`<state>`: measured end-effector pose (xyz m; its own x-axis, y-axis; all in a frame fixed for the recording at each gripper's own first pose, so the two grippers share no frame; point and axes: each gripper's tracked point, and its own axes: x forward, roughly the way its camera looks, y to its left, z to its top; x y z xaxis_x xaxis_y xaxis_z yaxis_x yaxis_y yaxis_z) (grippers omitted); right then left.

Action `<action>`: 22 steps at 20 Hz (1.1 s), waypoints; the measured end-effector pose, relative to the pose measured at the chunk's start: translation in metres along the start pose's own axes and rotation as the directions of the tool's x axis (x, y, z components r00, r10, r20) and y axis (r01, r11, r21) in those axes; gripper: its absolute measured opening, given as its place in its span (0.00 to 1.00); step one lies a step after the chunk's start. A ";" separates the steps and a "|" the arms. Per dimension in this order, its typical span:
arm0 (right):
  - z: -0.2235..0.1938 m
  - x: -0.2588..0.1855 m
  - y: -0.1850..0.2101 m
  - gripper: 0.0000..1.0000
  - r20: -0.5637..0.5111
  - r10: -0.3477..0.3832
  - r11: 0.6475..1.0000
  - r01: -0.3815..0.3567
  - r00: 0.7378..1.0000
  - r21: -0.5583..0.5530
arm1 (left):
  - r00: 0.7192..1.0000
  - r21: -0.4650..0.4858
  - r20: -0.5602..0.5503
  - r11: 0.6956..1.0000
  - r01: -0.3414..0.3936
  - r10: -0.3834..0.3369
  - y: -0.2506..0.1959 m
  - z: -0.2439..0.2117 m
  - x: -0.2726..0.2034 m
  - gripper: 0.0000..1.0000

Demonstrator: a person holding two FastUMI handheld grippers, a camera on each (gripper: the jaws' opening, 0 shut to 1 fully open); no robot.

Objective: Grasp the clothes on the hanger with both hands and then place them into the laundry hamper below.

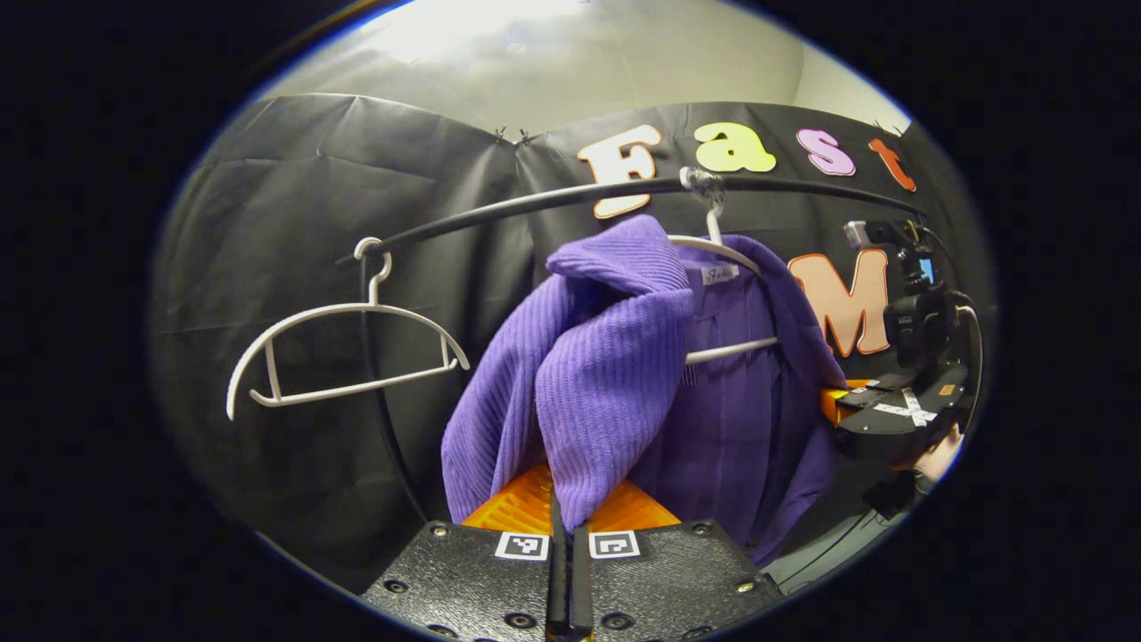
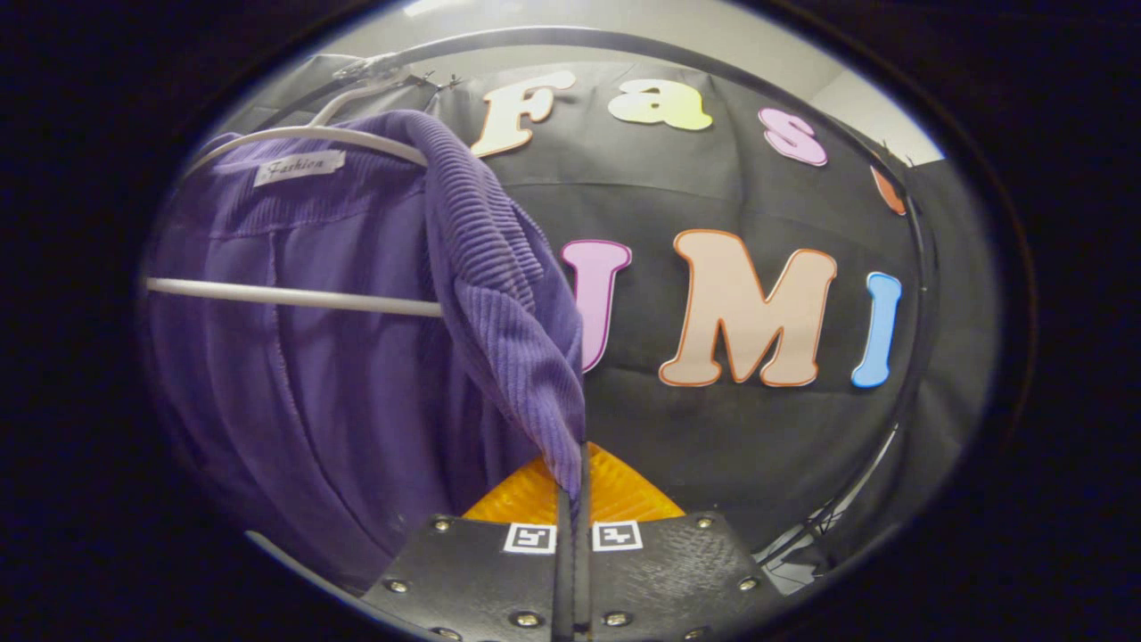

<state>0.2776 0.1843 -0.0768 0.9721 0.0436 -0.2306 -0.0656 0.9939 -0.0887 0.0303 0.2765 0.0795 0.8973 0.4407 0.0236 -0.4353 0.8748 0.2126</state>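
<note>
Hand-held grippers, left (image 1: 569,535) and right (image 2: 570,499), each apparently pinch a fold of the soft, limp purple ribbed cardigan (image 1: 615,357) near its shoulders on the white hanger (image 1: 726,254).

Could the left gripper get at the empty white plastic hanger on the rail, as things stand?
Probably not yet. The left gripper is shut on the purple ribbed garment, so it would have to let go first. Otherwise the empty white hanger hangs apart from the garment with nothing before it.
</note>
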 end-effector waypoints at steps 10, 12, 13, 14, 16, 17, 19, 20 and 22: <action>0.035 0.019 -0.027 0.01 0.076 -0.009 1.000 0.011 0.997 -0.028 | 0.996 -0.120 0.060 0.991 -0.062 0.069 0.036 0.062 -0.027 0.00; 0.042 0.023 -0.030 0.01 0.091 -0.006 0.999 0.010 0.996 -0.044 | 0.995 -0.135 0.072 0.989 -0.065 0.076 0.040 0.071 -0.030 0.02; 0.045 0.026 -0.032 0.01 0.097 -0.006 0.999 0.011 0.995 -0.046 | 0.994 -0.149 0.073 0.987 -0.067 0.079 0.041 0.075 -0.031 0.02; 0.047 0.027 -0.034 0.03 0.099 -0.005 0.999 0.010 0.995 -0.045 | 0.994 -0.164 0.076 0.984 -0.063 0.076 0.041 0.078 -0.032 0.00; 0.053 0.022 -0.037 0.01 0.108 -0.013 0.999 0.018 0.994 -0.042 | 0.994 -0.191 0.084 0.980 -0.052 0.069 0.043 0.086 -0.035 0.00; 0.056 0.022 -0.040 0.01 0.115 -0.017 0.999 0.022 0.993 -0.040 | 0.994 -0.207 0.086 0.977 -0.042 0.061 0.044 0.088 -0.036 0.00; 0.063 0.025 -0.047 0.01 0.126 -0.024 0.999 0.029 0.992 -0.040 | 0.994 -0.237 0.097 0.971 -0.024 0.048 0.045 0.097 -0.041 0.00; 0.066 0.026 -0.049 0.01 0.131 -0.028 0.999 0.033 0.991 -0.039 | 0.993 -0.239 0.113 0.971 -0.017 0.046 0.046 0.105 -0.042 0.00; 0.072 0.029 -0.054 0.01 0.141 -0.032 0.999 0.037 0.989 -0.033 | 0.987 -0.219 0.147 0.975 -0.032 0.066 0.057 0.121 -0.045 0.02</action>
<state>0.3259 0.1395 -0.0092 0.9958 0.0252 -0.0885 -0.0366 0.9909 -0.1293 -0.0261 0.2817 0.2084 0.8677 0.4630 0.1809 -0.4695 0.8829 -0.0072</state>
